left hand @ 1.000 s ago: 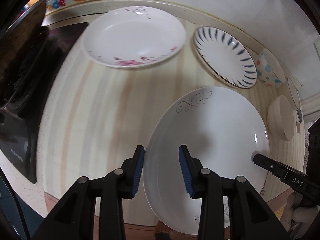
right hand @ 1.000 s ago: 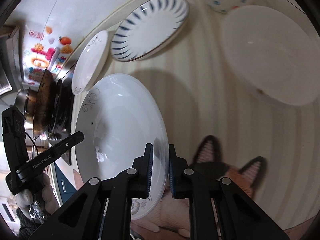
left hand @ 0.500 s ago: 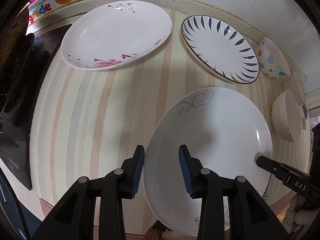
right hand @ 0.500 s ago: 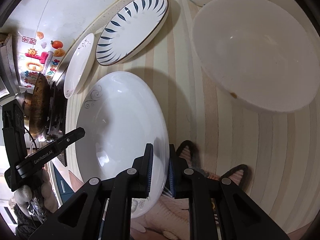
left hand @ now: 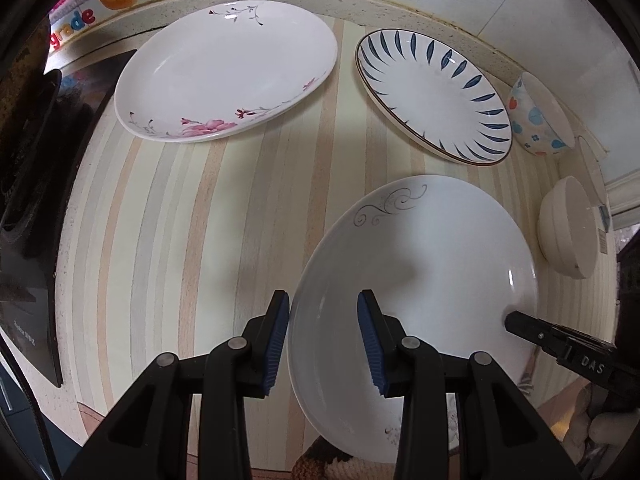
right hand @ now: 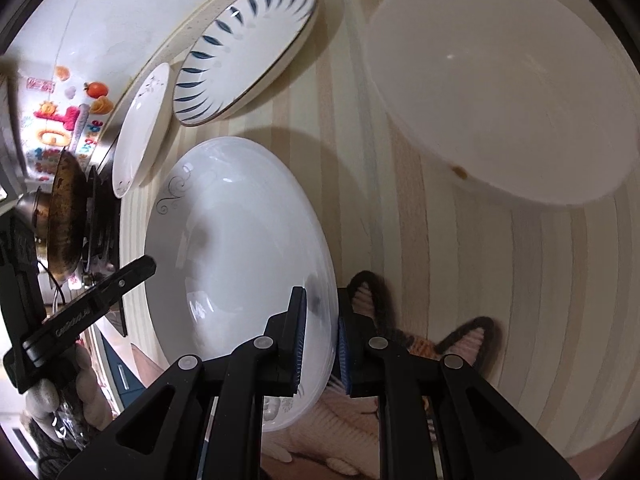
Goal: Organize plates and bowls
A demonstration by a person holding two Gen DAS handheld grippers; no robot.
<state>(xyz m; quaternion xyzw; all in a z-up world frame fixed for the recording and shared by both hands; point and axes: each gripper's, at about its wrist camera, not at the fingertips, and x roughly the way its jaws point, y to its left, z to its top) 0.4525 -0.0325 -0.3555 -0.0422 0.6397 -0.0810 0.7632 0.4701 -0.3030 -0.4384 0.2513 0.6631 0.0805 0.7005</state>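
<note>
White porcelain, grey scroll at its rim: scroll plate [left hand: 416, 280] [right hand: 240, 248] at 5 o'clock in the left wrist view, near edge jutting past the front of the striped surface [left hand: 200, 208] [right hand: 500, 280]. Right tongs [right hand: 320, 336] clamped on the plate's rim, blue pads [right hand: 299, 336] pressed to both faces, seen as a black finger at 4 o'clock in the left view [left hand: 560, 340]. Left tongs [left hand: 322, 338] spread wide, straddling the plate's opposite rim, pads [left hand: 278, 340] apart from the porcelain on the inner side; contact on the outer side hard to tell. Floral oval plate [left hand: 228, 72] [right hand: 140, 128] at 11 o'clock near the back wall. Blue-leaf plate [left hand: 432, 96] [right hand: 244, 52] at 1 o'clock, beside it. Dotted bowl [left hand: 536, 116] at 2 o'clock, just right of the blue-leaf plate. Plain white bowl [left hand: 568, 232] [right hand: 500, 88] at 3 o'clock, near the scroll plate but apart from it. Black stovetop [left hand: 28, 200] at 9 o'clock, dark wok [right hand: 66, 216] on it in the right view.
</note>
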